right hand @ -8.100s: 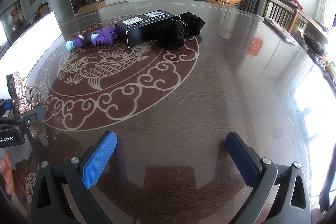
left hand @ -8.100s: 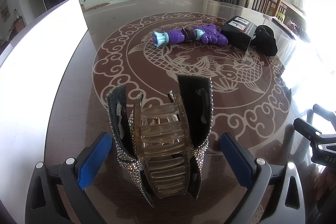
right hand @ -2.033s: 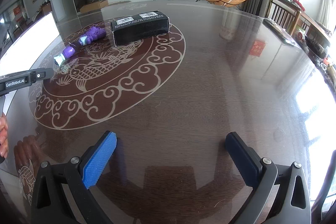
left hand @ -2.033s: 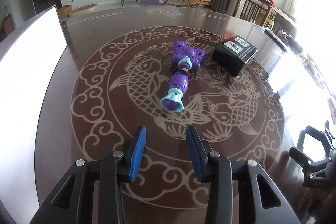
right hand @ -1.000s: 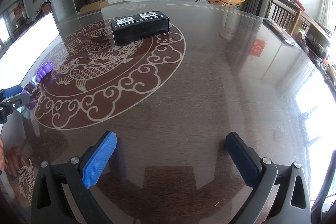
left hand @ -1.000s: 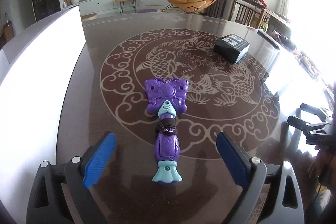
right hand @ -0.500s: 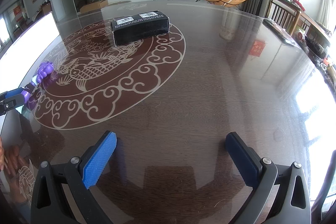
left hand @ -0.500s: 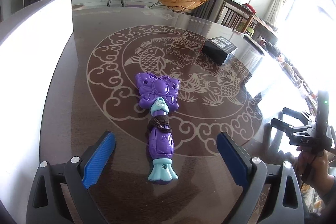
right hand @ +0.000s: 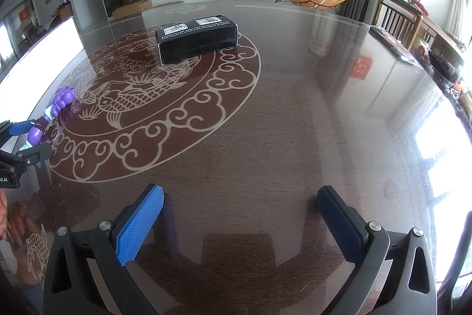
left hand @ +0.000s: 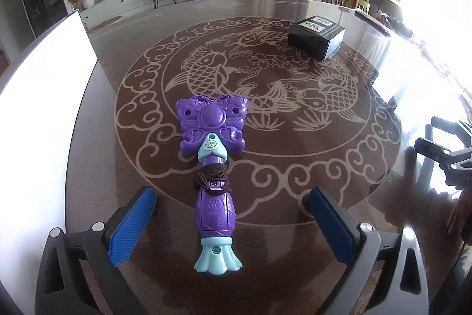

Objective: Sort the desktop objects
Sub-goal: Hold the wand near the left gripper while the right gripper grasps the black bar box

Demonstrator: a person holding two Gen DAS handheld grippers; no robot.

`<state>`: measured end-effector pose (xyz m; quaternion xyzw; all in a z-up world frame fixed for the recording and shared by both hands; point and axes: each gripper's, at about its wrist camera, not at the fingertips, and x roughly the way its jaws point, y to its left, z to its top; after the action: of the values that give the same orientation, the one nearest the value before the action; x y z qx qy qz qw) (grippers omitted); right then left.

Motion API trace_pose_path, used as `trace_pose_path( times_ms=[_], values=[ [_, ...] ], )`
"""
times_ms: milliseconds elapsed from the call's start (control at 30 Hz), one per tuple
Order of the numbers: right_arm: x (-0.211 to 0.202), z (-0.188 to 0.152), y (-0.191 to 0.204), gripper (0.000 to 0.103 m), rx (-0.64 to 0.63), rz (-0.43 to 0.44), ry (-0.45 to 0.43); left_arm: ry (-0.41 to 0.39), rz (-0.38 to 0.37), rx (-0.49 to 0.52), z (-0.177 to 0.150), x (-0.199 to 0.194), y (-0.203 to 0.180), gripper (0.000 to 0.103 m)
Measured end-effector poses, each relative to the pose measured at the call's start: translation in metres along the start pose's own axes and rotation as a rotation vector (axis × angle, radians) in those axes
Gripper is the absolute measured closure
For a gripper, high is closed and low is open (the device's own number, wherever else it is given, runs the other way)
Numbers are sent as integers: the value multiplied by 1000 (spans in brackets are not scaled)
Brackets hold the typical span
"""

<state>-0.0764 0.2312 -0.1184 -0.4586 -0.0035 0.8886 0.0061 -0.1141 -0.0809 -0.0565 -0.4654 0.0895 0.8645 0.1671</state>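
A bright white panel (left hand: 44, 108) at the far left is blown out, its surface unreadable. The left gripper (left hand: 230, 214) has its fingers (left hand: 132, 222) opening wide, touching nothing; the purple toy wand (left hand: 214, 167) lies flat on the counter (left hand: 295, 191) between them (released, and nearer than a second ago). Farther right sits the black box (right hand: 197, 39). The right gripper (right hand: 240, 223) hovers spread and empty, unmoved.
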Motion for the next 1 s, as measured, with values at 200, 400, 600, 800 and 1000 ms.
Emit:
trace_pose_path(
  times_ms=[200, 400, 600, 800, 1000],
  values=[
    [1, -1, 0, 0, 0, 0, 0, 0, 13, -22, 3, 1, 3, 0],
    [17, 12, 0, 0, -7, 110, 23, -3, 17, -27, 3, 1, 3, 0],
    [58, 116, -10, 0, 389, 331, 97, -3, 18, -27, 3, 1, 3, 0],
    [112, 170, 8, 0, 651, 315, 132, -3, 16, -27, 3, 1, 3, 0],
    [134, 198, 45, 1, 491, 173, 158, -2, 16, -25, 3, 1, 2, 0]
  ],
)
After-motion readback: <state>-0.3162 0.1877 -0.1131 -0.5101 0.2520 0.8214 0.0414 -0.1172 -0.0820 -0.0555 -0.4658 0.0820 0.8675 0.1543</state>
